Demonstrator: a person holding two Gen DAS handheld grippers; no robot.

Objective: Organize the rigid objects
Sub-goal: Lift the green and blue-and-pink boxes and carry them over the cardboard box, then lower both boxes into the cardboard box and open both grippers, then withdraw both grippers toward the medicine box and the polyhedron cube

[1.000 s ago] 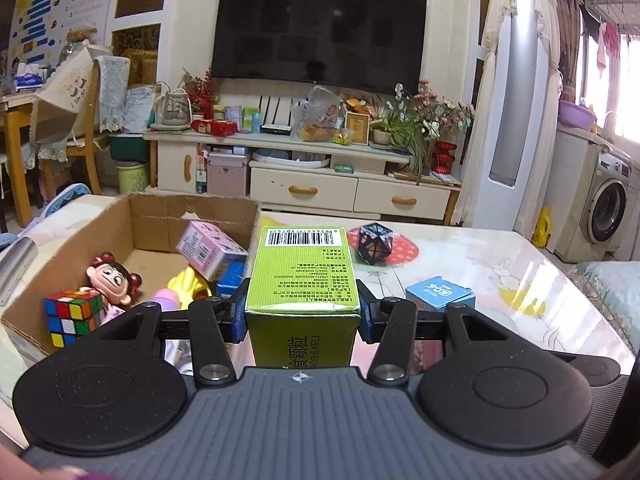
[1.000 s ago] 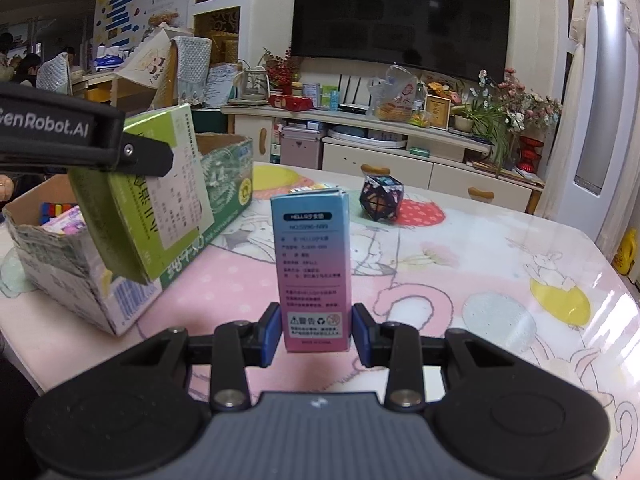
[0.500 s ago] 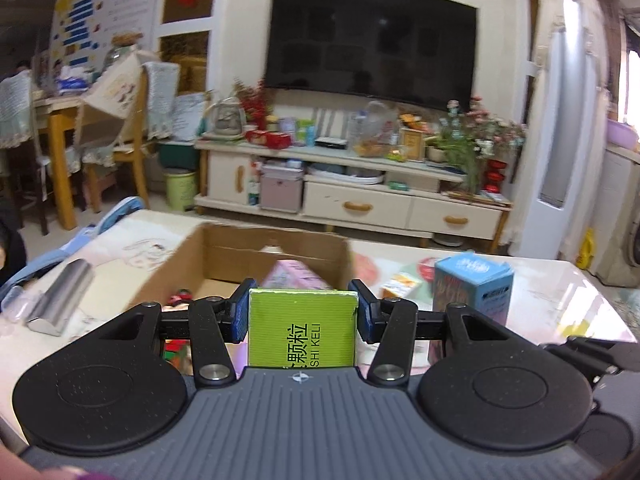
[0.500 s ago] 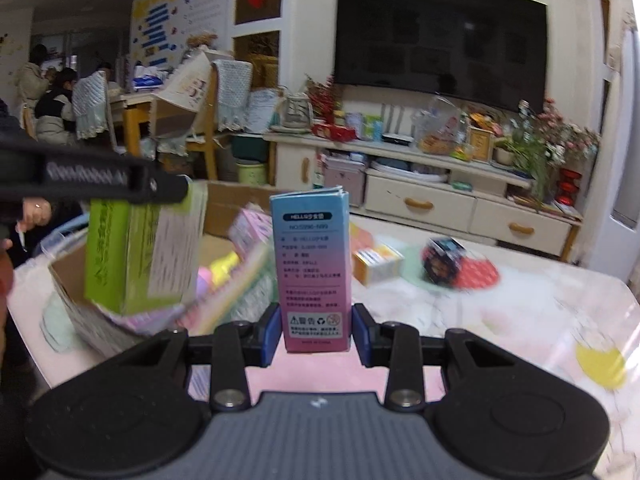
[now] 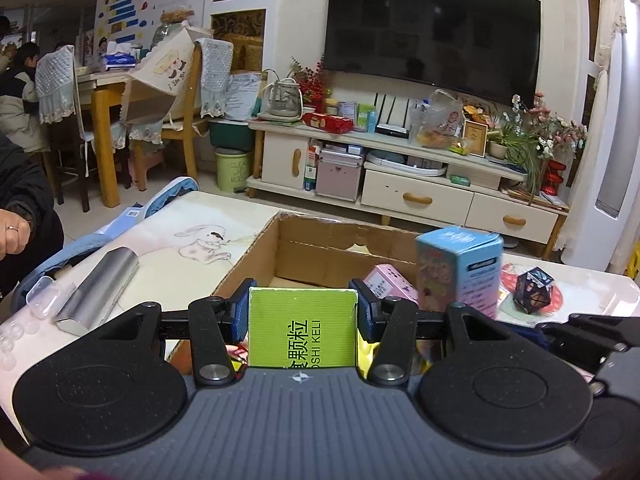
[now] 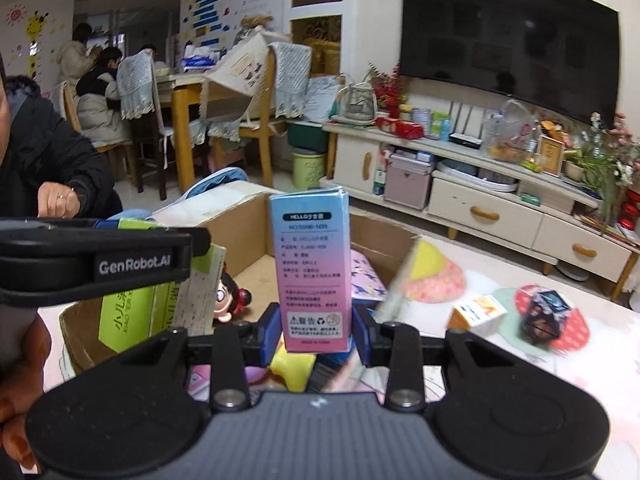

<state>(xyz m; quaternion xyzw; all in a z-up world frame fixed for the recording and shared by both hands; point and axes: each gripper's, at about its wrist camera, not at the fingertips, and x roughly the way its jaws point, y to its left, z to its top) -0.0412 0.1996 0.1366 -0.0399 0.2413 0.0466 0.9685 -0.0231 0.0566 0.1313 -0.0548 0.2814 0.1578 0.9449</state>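
The left tongs [image 5: 302,316] are clamping a green carton [image 5: 303,330] by its two side faces, the blue pads pressing flat against them so the carton is sitting square and upright between the fingers. It is hanging over the near end of the open cardboard box [image 5: 320,240], which is standing on the tabletop [image 5: 180,248]; that position suggests the carton is being brought in to be dropped among the things already collected there.

The right tongs [image 6: 316,330] are gripping a tall blue-and-pink carton [image 6: 310,268] low down, near its base, leaving most of its height sticking up above the pads. A low grip like this is keeping the printed face clear but is making the carton top-heavy, so it could tilt if the pads slacken. It too is being held over the box, just beside the green carton, and the two are close enough that they may crowd each other on release.

Inside the box a doll [image 6: 230,296] with dark hair and red buns, a pink carton [image 5: 390,286] and something yellow [image 6: 290,368] are lying loose, so free floor is showing mostly toward the far wall. Outside, on the tabletop, a dark faceted puzzle [image 6: 546,314] and a small white-and-orange box [image 6: 478,312] are waiting, well apart from the cardboard box; judging from this, the sorting is partway done. A silver roll [image 5: 98,286] is lying to the left of the box.
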